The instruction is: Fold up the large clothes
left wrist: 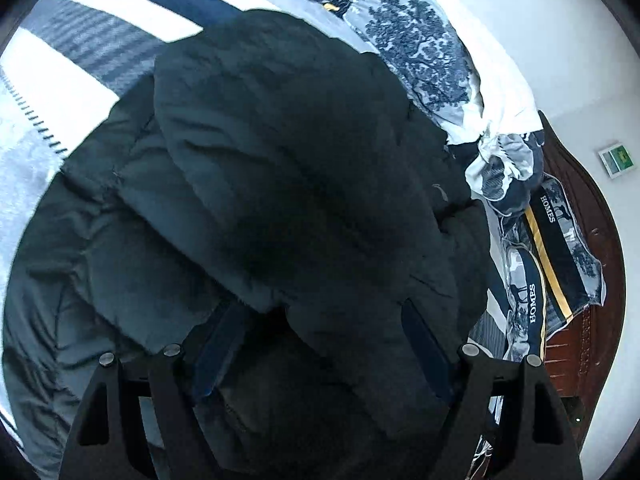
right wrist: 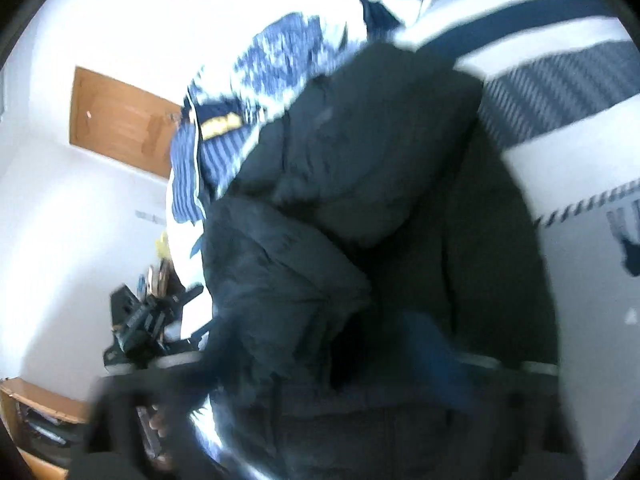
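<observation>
Now your jacket (left wrist: 280, 168) lies on the bed (left wrist: 60, 76), on the striped cover, already gathered into a thick dark bundle, with one padded layer lying over another. I think it is laid this way because the bed gives a broad, soft surface where such a large garment can be spread and doubled over. The patterned quilt (left wrist: 424, 52) is bunched beside it towards the headboard (left wrist: 576, 280), so the jacket has its own space.

Your left gripper (left wrist: 320, 348) points steeply down at the near edge of the jacket. Its jaws stand wide apart, one blue pad on each side of a fold of fabric, and the pads do not seem to press on it, so I judge that nothing is held there.

Your right gripper (right wrist: 320, 360) also tilts down at the jacket, but less steeply, and comes from the other side. This view is blurred. One blue finger (right wrist: 432, 344) shows over the dark cloth, far from the other side of the frame, so the jaws appear spread, with cloth lying between them but not clamped.

Both hands are close over the same bundle and neither grips it. I judge the fold in hand is laid down, and the next move would need a fresh hold on an outer edge.
</observation>
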`<state>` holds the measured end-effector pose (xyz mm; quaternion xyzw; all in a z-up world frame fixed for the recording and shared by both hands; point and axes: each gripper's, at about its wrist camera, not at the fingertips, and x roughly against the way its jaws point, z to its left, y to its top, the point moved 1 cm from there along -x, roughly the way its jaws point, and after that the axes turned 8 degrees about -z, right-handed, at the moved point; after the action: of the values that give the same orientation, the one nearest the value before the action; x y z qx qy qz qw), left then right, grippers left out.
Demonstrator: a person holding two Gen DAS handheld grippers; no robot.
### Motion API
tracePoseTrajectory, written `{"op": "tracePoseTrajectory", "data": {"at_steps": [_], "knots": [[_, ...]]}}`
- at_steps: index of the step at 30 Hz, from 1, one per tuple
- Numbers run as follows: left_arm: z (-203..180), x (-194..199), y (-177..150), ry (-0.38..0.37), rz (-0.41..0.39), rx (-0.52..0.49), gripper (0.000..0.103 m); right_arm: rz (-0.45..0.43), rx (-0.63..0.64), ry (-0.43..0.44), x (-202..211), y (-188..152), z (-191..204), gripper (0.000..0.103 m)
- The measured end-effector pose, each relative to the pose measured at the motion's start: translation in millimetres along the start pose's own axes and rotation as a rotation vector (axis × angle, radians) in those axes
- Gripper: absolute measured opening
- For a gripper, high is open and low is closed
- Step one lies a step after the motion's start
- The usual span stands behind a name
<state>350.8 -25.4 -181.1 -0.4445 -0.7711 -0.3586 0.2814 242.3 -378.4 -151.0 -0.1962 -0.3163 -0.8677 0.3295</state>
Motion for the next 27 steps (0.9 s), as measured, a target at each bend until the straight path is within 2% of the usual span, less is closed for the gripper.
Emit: {"op": "tracePoseTrajectory", "data": {"at_steps": [2,4,5,6,7,8,9,10,11,13,14,16,19,20,21,22,23,24,26,27], "knots": [[5.0,-6.4,1.9,0.005,0.0,0.036,0.082,-0.016,-0.002,0.046,1.7,9.7,6.8,0.097],[9.1,-11.1,5.0,-0.034,-0.005,0.081,0.081,0.004,-0.02,0.112,-10.9,19.9,4.0,0.096],[8.8,-12.3,6.3,-0.057,-0.008,0.095,0.072,0.025,-0.012,0.1,-24.4,24.8,4.6,0.096],[7.9,-14.9,7.2,-0.071,-0.007,0.109,0.055,0.035,0.0,0.083,-34.2,27.8,4.8,0.092],[5.8,-17.5,6.8,-0.067,0.002,0.114,0.043,0.068,0.026,0.067,-47.7,31.7,4.0,0.078],[2.5,-21.5,5.5,-0.064,0.022,0.115,0.022,0.106,0.032,0.034,-56.9,31.2,-2.1,0.066],[-0.6,-22.1,3.5,-0.067,0.032,0.114,0.01,0.158,0.004,-0.013,-71.1,26.6,-10.9,0.027],[-5.5,-19.8,1.6,-0.075,0.025,0.1,0.008,0.188,-0.025,-0.02,-80.3,21.4,-15.5,0.016],[-11.4,-13.8,-1.0,-0.084,0.007,0.074,0.006,0.21,-0.037,-0.024,-82.7,17.8,-18.8,0.015],[-29.0,0.2,-9.1,-0.11,-0.035,0.009,0.006,0.157,0.022,-0.08,-62.8,19.6,-10.5,0.007],[-34.6,1.4,-12.7,-0.116,-0.036,-0.008,0.006,0.12,0.052,-0.067,-45.9,22.5,-2.6,0.006],[-40.2,-12.2,-19.6,-0.089,0.018,-0.035,0.007,0.064,0.065,-0.074,-26.8,25.3,-0.3,0.006],[-36.4,-22.1,-24.0,0.008,0.035,-0.077,0.01,0.083,0.062,-0.169,-38.1,21.7,-17.9,0.006],[-36.9,-16.4,-26.4,0.02,0.024,-0.1,0.017,0.097,0.056,-0.161,-40.7,19.7,-19.6,0.009],[-38.9,-4.5,-31.7,0.028,0.003,-0.14,0.032,0.101,0.049,-0.141,-39.1,19.5,-18.5,0.01],[-40.3,5.1,-36.3,0.038,-0.013,-0.172,0.044,0.087,0.054,-0.11,-33.5,17.8,-14.1,0.01],[-43.2,19.3,-43.2,0.068,-0.042,-0.219,0.064,0.07,0.066,-0.081,-28.0,14.7,-9.9,0.01],[-45.6,33.6,-49.7,0.103,-0.082,-0.261,0.068,0.054,0.071,-0.046,-21.2,10.5,-7.9,0.012],[-50.2,62.0,-67.0,0.152,-0.14,-0.342,0.069,0.041,0.046,0.001,-9.0,0.5,-10.3,0.035],[-49.0,72.1,-69.9,0.165,-0.148,-0.36,0.069,0.033,0.039,0.003,-4.1,-3.4,-11.2,0.065]]}}
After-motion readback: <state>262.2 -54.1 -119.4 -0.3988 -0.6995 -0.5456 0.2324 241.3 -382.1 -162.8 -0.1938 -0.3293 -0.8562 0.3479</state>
